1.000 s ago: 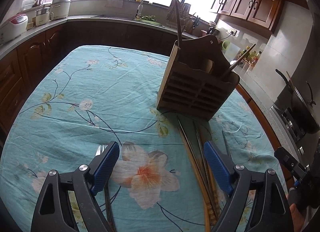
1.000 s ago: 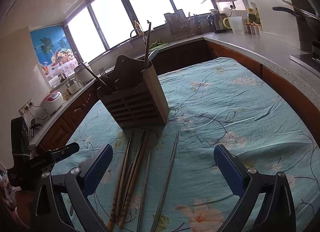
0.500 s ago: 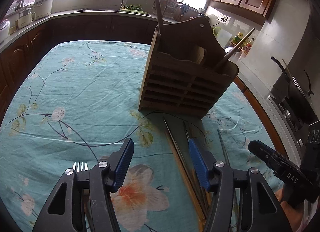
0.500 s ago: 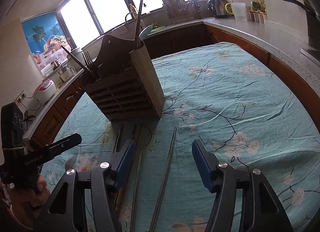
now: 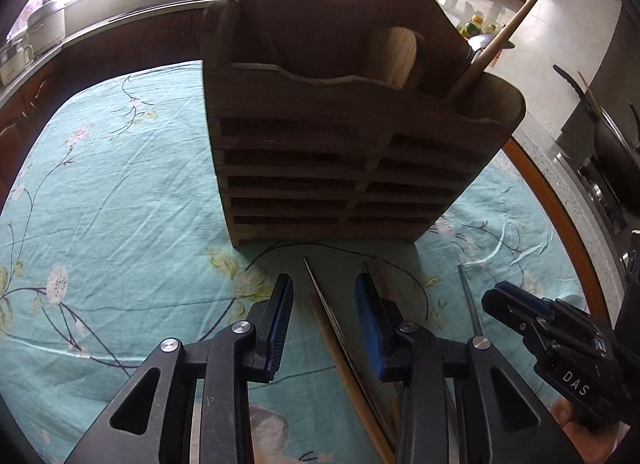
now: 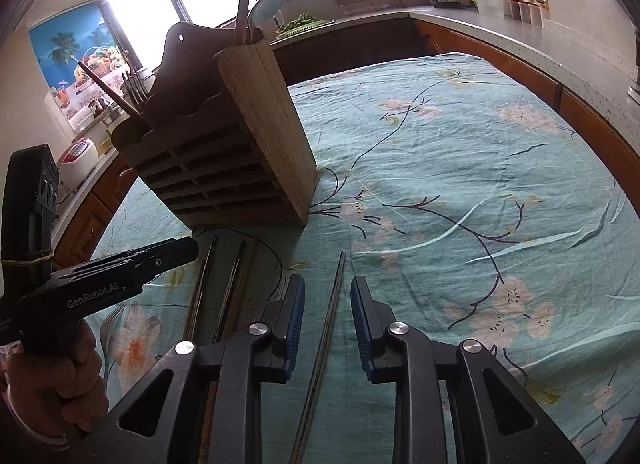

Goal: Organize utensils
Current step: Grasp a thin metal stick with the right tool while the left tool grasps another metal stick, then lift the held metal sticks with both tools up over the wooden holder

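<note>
We see the wooden holder (image 5: 344, 168) standing on the tablecloth (image 5: 120, 192), utensils upright in it. Before it lie chopsticks (image 6: 324, 328), with what may be a fork (image 6: 107, 322) leftward.

Much of what you are working on is hidden or cut off.

Your left gripper (image 5: 323, 304) straddles a dark chopstick (image 5: 320, 296), but its near end vanishes under the gripper body, as do the lower ends of the wooden chopsticks (image 5: 348, 376) beside it. In the right wrist view, the metal chopstick (image 6: 326, 328) between your right gripper (image 6: 327, 306) pads runs off the bottom edge. The holder (image 5: 340, 144) hides the lower parts of everything standing in it; the tall handle (image 5: 248, 0) is cropped at the top. You cannot tell whether either pad touches a chopstick.
</note>
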`<move>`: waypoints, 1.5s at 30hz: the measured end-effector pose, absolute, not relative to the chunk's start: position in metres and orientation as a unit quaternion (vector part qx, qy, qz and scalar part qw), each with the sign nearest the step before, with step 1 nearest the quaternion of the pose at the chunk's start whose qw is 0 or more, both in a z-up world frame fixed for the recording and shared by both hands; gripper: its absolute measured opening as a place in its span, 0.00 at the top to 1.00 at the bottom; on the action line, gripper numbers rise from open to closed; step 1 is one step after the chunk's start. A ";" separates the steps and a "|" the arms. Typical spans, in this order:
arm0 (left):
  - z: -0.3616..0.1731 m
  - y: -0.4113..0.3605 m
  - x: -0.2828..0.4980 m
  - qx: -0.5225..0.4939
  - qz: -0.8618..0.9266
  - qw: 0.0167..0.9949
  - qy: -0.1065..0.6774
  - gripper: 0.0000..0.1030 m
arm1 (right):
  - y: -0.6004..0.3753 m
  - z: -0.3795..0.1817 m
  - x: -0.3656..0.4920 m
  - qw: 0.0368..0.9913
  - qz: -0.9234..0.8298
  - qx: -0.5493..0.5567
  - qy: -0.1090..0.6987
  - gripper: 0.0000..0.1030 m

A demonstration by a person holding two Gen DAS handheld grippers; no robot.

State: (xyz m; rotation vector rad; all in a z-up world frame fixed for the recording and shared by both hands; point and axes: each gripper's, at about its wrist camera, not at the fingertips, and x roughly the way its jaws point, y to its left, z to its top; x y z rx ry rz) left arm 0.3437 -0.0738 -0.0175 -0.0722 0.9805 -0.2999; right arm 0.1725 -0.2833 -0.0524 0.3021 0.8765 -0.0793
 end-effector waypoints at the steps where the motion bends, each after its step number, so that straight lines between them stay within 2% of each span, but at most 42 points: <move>1: -0.021 -0.078 0.348 -0.027 -0.142 0.869 0.473 0.70 | -0.283 -0.054 0.175 0.893 -0.040 0.143 0.426 0.77; 7: -0.037 -0.099 0.362 0.022 -0.126 0.866 0.484 0.80 | -0.284 -0.067 0.184 0.887 -0.043 0.126 0.442 0.83; 11: -0.042 -0.108 0.362 0.046 -0.120 0.870 0.475 0.92 | -0.281 -0.068 0.185 0.888 -0.047 0.110 0.443 0.90; 16: -0.046 -0.116 0.355 0.047 -0.128 0.874 0.466 0.96 | -0.268 -0.068 0.188 0.890 -0.050 0.072 0.447 0.94; 21: -0.032 -0.103 0.339 0.017 -0.138 0.884 0.446 0.98 | -0.275 -0.057 0.180 0.893 -0.036 0.116 0.433 0.96; 28: 0.004 -0.073 0.298 -0.043 -0.165 0.900 0.402 0.98 | -0.276 -0.015 0.158 0.911 -0.019 0.145 0.385 0.96; 39: 0.065 -0.021 0.216 -0.096 -0.192 0.920 0.328 0.99 | -0.265 0.047 0.121 0.938 -0.003 0.148 0.312 0.96; 45: 0.082 0.001 0.177 -0.110 -0.193 0.930 0.291 0.99 | -0.257 0.071 0.107 0.949 0.002 0.138 0.283 0.97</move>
